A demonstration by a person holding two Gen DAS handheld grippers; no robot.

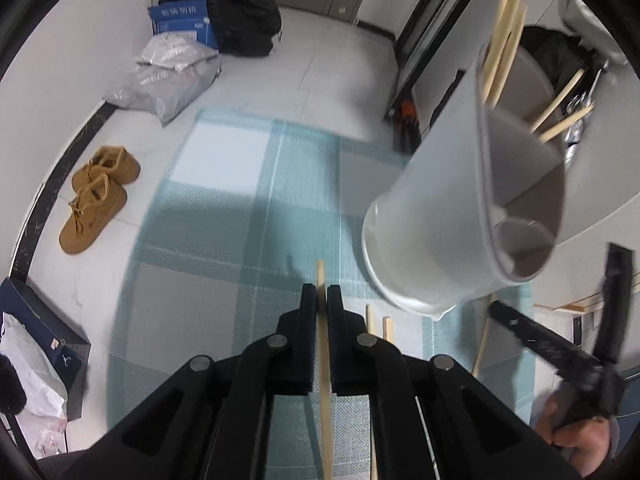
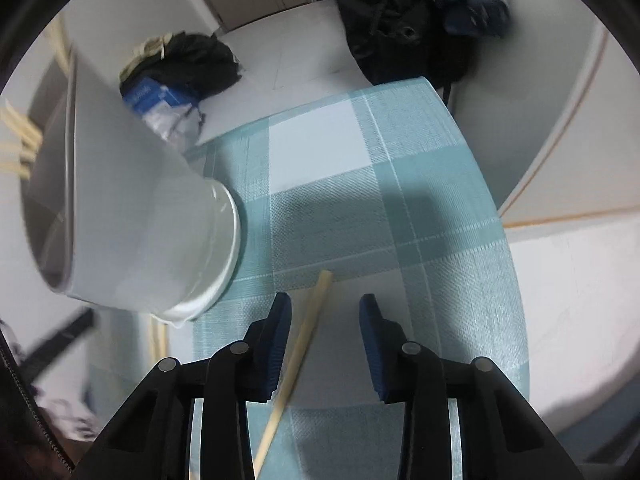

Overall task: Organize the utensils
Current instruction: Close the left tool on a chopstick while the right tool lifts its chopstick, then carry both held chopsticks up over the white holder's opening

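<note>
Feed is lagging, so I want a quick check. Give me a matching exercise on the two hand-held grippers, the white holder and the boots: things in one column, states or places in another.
1. left hand-held gripper
2. right hand-held gripper
3. white holder
4. tan boots

a. on the floor
b. open over a chopstick
c. holds several chopsticks
d. shut on a chopstick

Pairs: 1-d, 2-b, 3-c, 4-a
</note>
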